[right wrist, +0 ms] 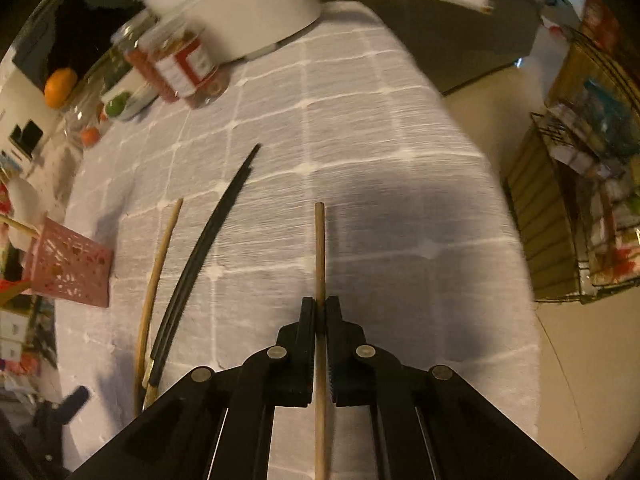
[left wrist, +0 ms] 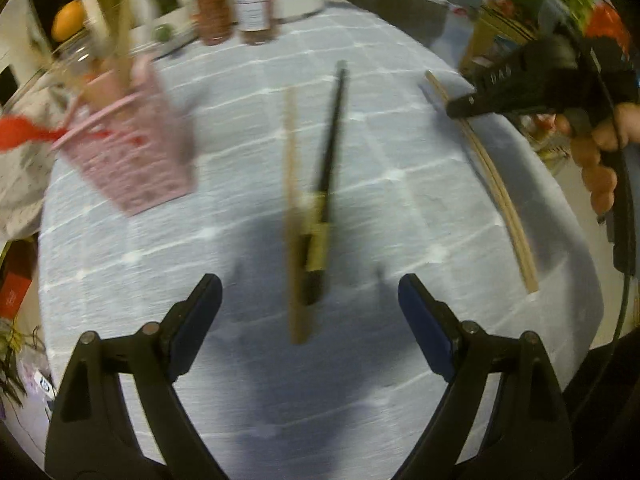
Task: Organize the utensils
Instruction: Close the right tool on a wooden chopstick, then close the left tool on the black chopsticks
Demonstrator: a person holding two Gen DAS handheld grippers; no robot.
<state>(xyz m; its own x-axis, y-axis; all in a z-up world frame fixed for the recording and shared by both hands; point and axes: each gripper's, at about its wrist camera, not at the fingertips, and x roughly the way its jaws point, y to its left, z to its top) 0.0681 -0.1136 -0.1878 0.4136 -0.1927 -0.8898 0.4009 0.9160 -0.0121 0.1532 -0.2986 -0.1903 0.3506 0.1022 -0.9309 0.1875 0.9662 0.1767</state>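
My right gripper (right wrist: pixel 319 304) is shut on a pair of wooden chopsticks (right wrist: pixel 320 248) and holds them over the grey checked tablecloth (right wrist: pixel 360 128). The same gripper (left wrist: pixel 460 110) and chopsticks (left wrist: pixel 496 184) show at the right of the left wrist view. My left gripper (left wrist: pixel 310 292) is open and empty, just short of a single wooden chopstick (left wrist: pixel 292 208) and a black chopstick pair with a gold band (left wrist: pixel 328 168). These also lie left of my right gripper: the wooden one (right wrist: pixel 158 280) and the black pair (right wrist: pixel 204 248). A pink perforated holder (left wrist: pixel 136 148) (right wrist: pixel 72 268) stands at the left with wooden utensils in it.
Two jars (left wrist: pixel 232 4) (right wrist: pixel 180 64) and a white pot with a long handle (right wrist: pixel 240 12) stand at the table's far side. A glass jar with fruit (right wrist: pixel 86 120) stands at the far left. A wire rack (right wrist: pixel 592 200) stands off the table's right edge.
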